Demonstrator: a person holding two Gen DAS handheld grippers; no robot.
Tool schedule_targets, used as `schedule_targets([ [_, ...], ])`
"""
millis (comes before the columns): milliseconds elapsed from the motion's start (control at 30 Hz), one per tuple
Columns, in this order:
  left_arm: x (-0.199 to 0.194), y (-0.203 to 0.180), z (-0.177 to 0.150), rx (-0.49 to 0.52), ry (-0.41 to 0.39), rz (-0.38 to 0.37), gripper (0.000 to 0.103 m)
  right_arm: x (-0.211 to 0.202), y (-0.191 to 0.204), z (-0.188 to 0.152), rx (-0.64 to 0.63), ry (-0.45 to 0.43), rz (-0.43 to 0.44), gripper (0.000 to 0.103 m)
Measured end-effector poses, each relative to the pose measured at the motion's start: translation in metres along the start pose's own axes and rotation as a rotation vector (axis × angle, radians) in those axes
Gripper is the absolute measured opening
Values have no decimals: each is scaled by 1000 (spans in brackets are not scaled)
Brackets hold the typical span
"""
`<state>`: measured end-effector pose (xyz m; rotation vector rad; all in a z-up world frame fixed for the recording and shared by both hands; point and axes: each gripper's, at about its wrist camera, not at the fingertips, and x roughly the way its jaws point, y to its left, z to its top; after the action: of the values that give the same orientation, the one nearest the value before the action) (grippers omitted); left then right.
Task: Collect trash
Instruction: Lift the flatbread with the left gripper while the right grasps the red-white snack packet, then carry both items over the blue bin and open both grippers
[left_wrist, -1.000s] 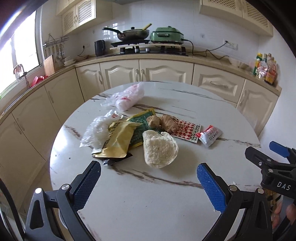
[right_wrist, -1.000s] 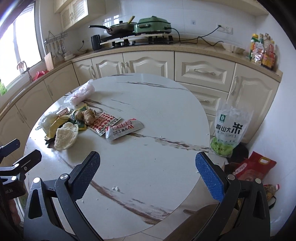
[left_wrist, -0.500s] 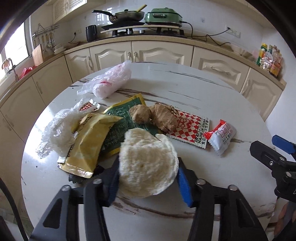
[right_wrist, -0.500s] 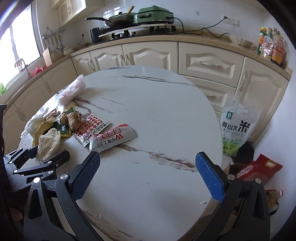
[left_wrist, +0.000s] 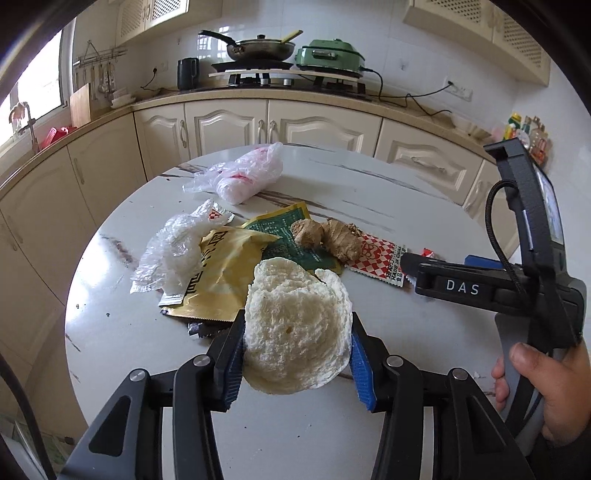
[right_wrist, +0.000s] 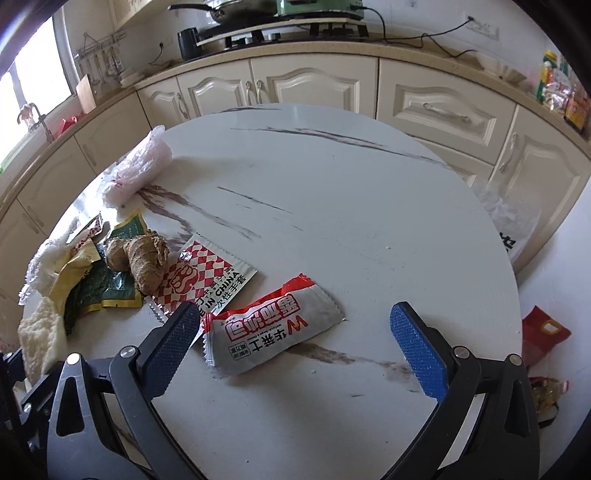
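A white spongy round piece (left_wrist: 291, 302) sits at the near edge of a trash pile on the round marble table (left_wrist: 369, 192). My left gripper (left_wrist: 297, 354) is shut on it, both blue pads pressing its sides. Behind it lie a yellow packet (left_wrist: 218, 273), a green packet (left_wrist: 288, 229), a ginger root (left_wrist: 332, 240) and a red-checked wrapper (left_wrist: 380, 254). In the right wrist view a grey-and-red wrapper (right_wrist: 273, 332) lies flat on the table. My right gripper (right_wrist: 295, 314) stands open around it, its left pad close to the wrapper's edge.
Crumpled clear plastic (left_wrist: 170, 254) and a plastic bag (left_wrist: 243, 177) lie at the pile's left and back. Cabinets and a stove counter (left_wrist: 288, 70) ring the table. On the floor at the right stand a rice bag (right_wrist: 517, 229) and a red bag (right_wrist: 543, 332). A hand (left_wrist: 546, 384) holds the right gripper.
My left gripper moved forward to the white piece and shut on it. The right gripper came forward and down over the grey-and-red wrapper, still open.
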<state>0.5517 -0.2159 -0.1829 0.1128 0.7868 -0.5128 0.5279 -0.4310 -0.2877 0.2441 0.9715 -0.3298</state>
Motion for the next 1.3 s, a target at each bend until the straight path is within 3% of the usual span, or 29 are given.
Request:
schedule_targets([
  [167, -17, 3, -5, 2, -19, -21, 46, -6, -12, -10, -51, 32, -58, 103],
  [267, -24, 2, -8, -9, -28, -27, 46, -14, -31, -16, -19, 39, -97, 103],
  [367, -31, 4, -11, -17, -29, -34, 46, -20, -42, -15, 25, 22, -70, 102],
  [567, -50, 7, -15, -12, -38, -37, 46, -7, -24, 1, 9, 30, -56, 101],
  [633, -60, 10, -16, -10, -46, -36, 46, -3, -20, 5, -3, 27, -62, 96],
  [800, -76, 15, -18, -17, -59, -43, 46, -9, -24, 7, -54, 12, -58, 37],
  [900, -86, 18, -20, -26, -69, -61, 46, -14, -30, 2, -67, 14, -12, 23],
  [1133, -119, 28, -29, -34, -111, -112, 46, -50, -36, -18, -30, -60, 102, 19],
  [1300, -150, 54, -41, -68, -154, -111, 46, -107, 13, -20, -99, -162, 210, 19],
])
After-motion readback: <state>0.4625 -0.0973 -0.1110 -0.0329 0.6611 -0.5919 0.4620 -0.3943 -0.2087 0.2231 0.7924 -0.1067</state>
